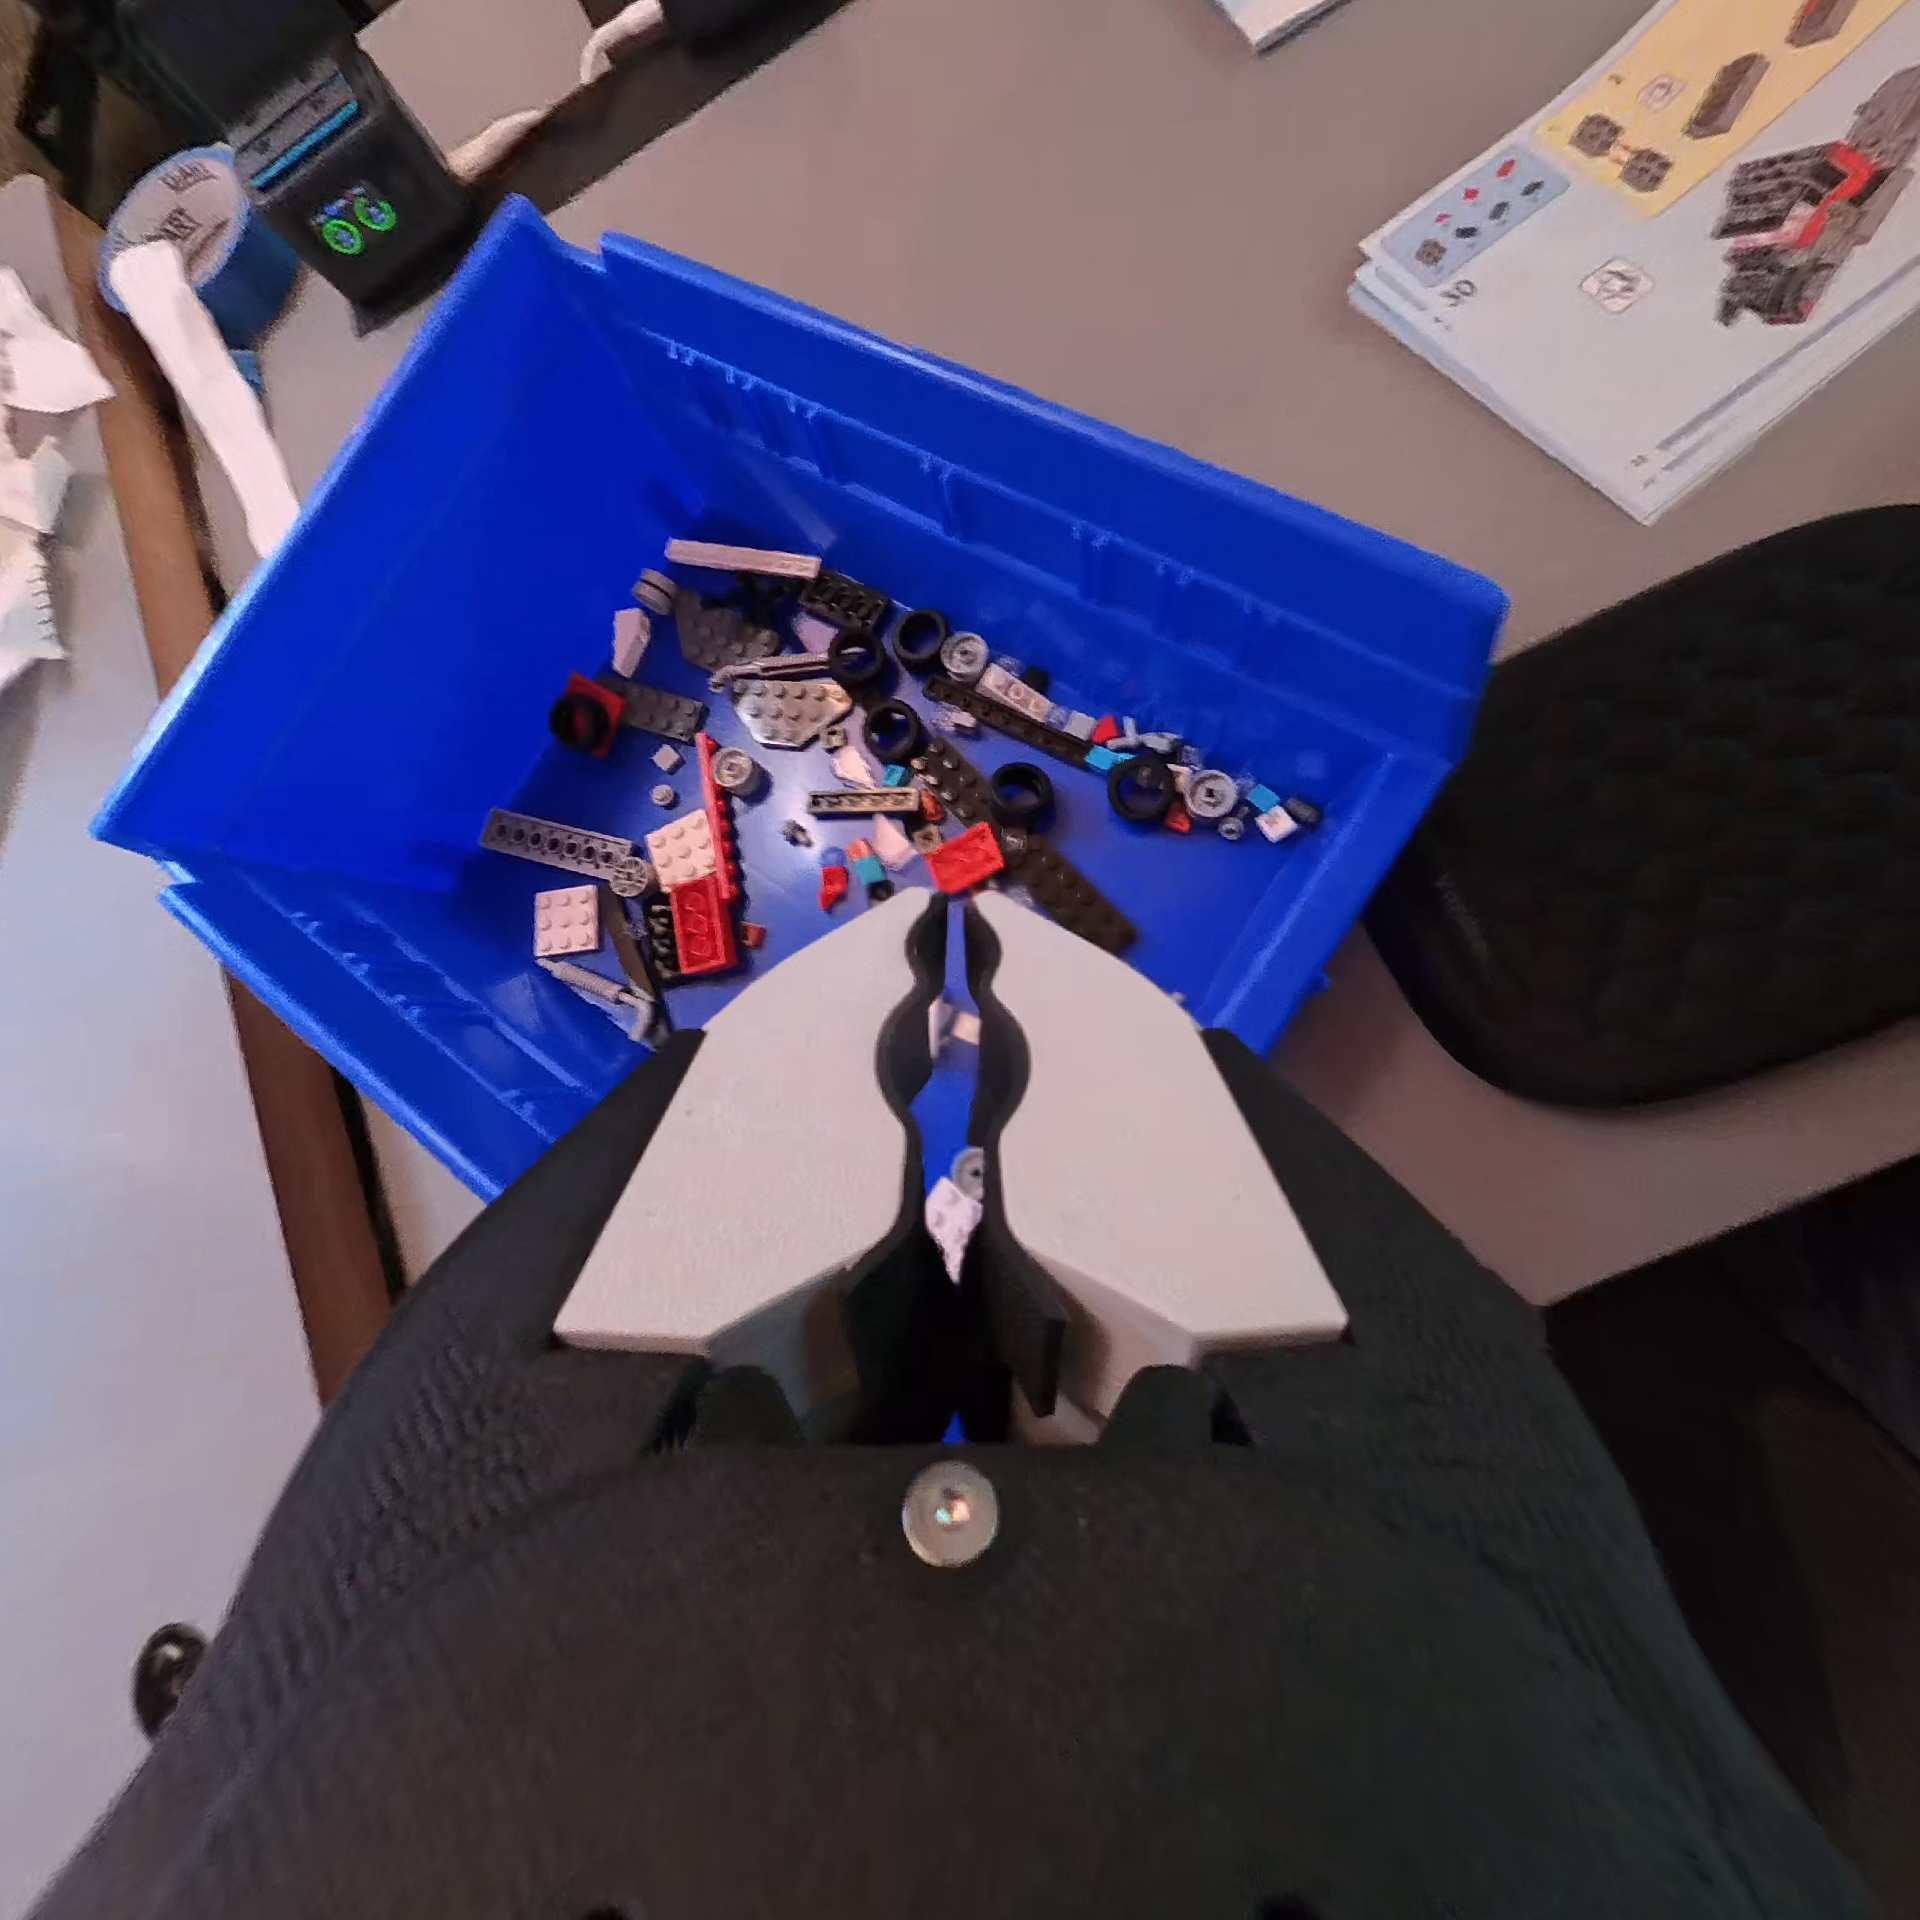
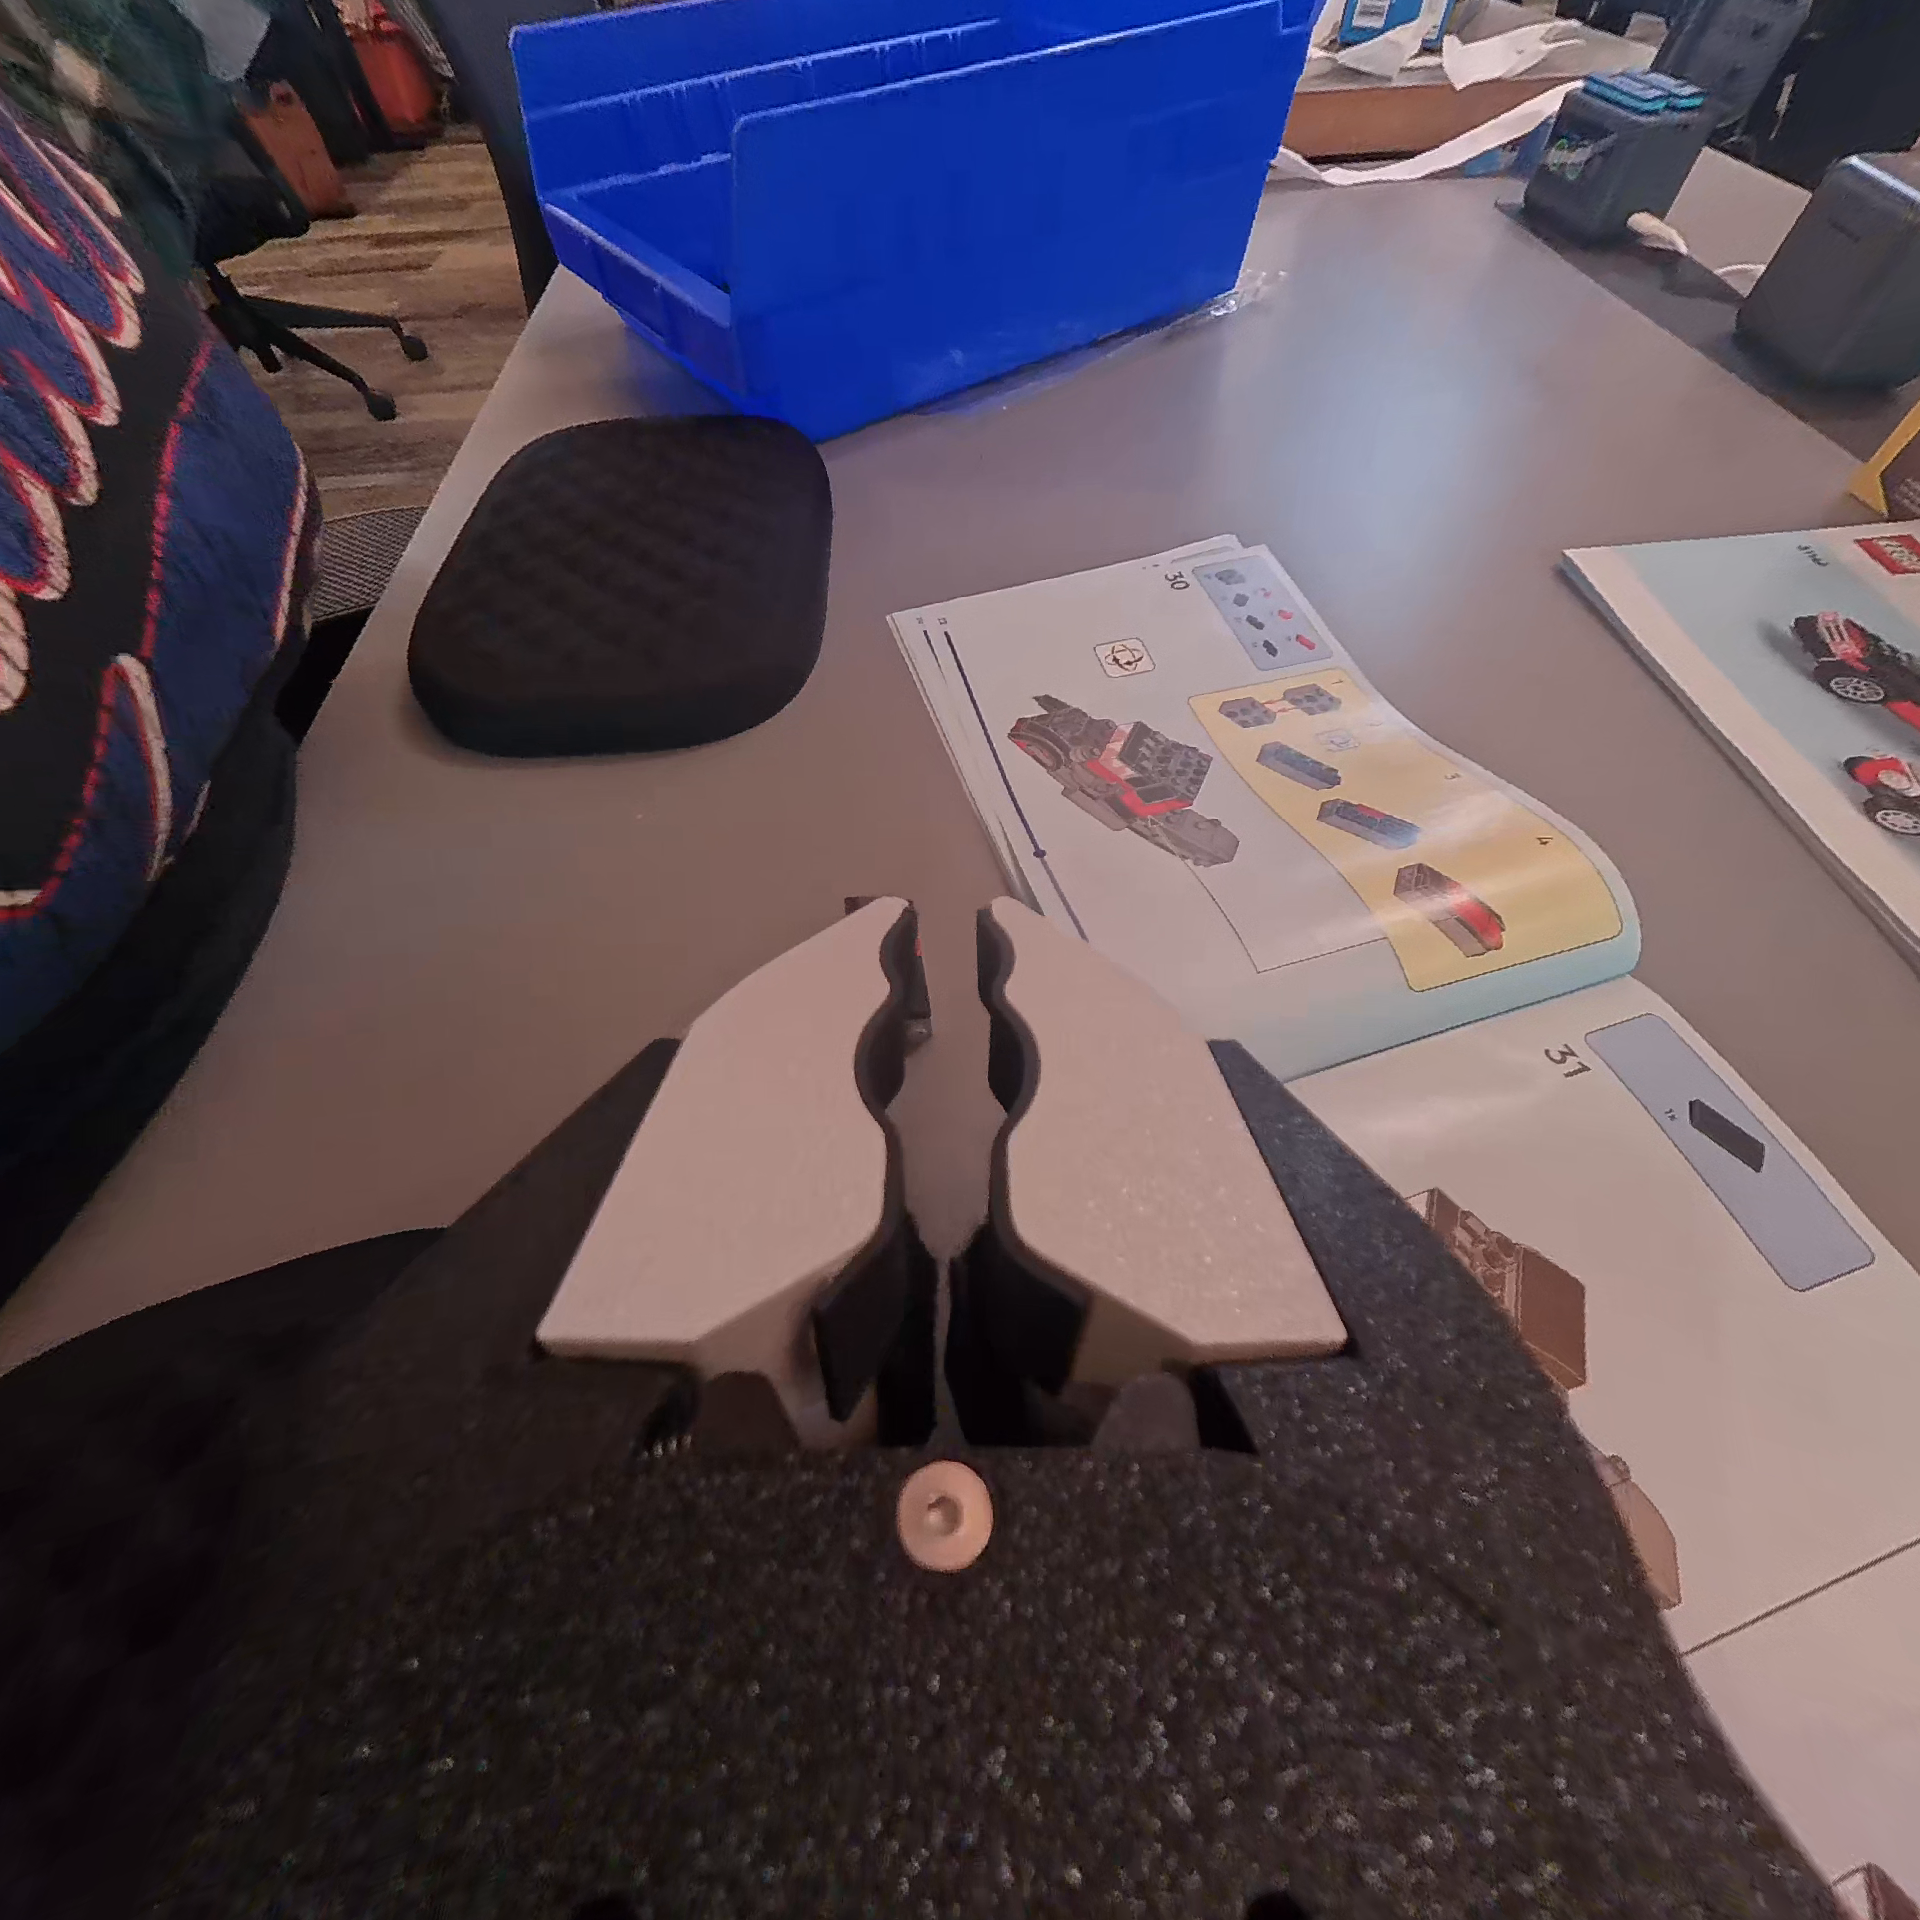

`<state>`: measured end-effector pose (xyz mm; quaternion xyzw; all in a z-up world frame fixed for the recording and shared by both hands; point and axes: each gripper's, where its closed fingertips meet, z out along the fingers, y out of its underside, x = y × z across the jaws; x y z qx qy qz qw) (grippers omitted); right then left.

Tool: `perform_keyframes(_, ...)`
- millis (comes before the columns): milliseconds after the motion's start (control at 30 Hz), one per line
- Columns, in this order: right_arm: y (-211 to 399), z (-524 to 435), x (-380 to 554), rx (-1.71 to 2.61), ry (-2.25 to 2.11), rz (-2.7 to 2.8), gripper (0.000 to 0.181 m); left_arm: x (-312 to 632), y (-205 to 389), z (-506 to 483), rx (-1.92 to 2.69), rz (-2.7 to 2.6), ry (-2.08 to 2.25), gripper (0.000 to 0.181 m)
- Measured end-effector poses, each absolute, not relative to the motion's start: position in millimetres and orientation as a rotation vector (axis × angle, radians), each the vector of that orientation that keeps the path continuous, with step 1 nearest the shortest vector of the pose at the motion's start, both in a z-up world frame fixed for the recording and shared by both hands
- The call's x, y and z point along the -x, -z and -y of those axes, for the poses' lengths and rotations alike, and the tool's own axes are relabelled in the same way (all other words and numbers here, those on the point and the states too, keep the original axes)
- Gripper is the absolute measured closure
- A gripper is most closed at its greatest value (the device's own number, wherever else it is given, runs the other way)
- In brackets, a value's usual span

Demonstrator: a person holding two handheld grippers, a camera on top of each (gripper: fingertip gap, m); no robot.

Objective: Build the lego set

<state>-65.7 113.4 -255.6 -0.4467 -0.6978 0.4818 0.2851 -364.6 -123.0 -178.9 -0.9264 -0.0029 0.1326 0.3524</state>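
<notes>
A blue bin (image 1: 436,623) holds several loose lego pieces: black tyres (image 1: 1023,795), black plates, white plates (image 1: 566,920) and red bricks (image 1: 707,925). My left gripper (image 1: 954,902) reaches into the bin. Its jaws are almost together and pinch the near corner of a small red plate (image 1: 966,854). My right gripper (image 2: 945,920) hovers low over the grey table (image 2: 623,935), its jaws a narrow gap apart with bare table showing between them. A small dark and red piece (image 2: 918,961) peeks from under its left finger, mostly hidden. The bin (image 2: 935,260) stands far ahead.
An open instruction booklet (image 2: 1299,790) lies right of my right gripper and also shows in the left wrist view (image 1: 1662,260). A second booklet (image 2: 1787,707) lies at the far right. A black pad (image 2: 623,592) sits near the table's left edge. Dark boxes (image 2: 1839,281) stand at the back right. A patterned sleeve (image 2: 104,623) is at the left. Left tips to right tips: about 40 cm.
</notes>
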Motion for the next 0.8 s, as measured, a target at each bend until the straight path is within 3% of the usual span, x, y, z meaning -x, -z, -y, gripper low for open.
perform_keyframes(367,264.9,-117.5,70.5,1.295,-1.26,1.891,0.17,317.1,231.3,112.7,2.481,-0.124,-0.092,0.158)
perform_keyframes(567,272.1,-115.8,71.5,1.318,-1.217,1.936,0.17,310.5,244.7,81.5,2.421,-0.299,0.107,0.177)
perform_keyframes(800,268.3,-117.5,70.6,1.295,-1.208,1.896,0.17,317.3,289.1,80.3,2.624,-0.429,0.237,0.175)
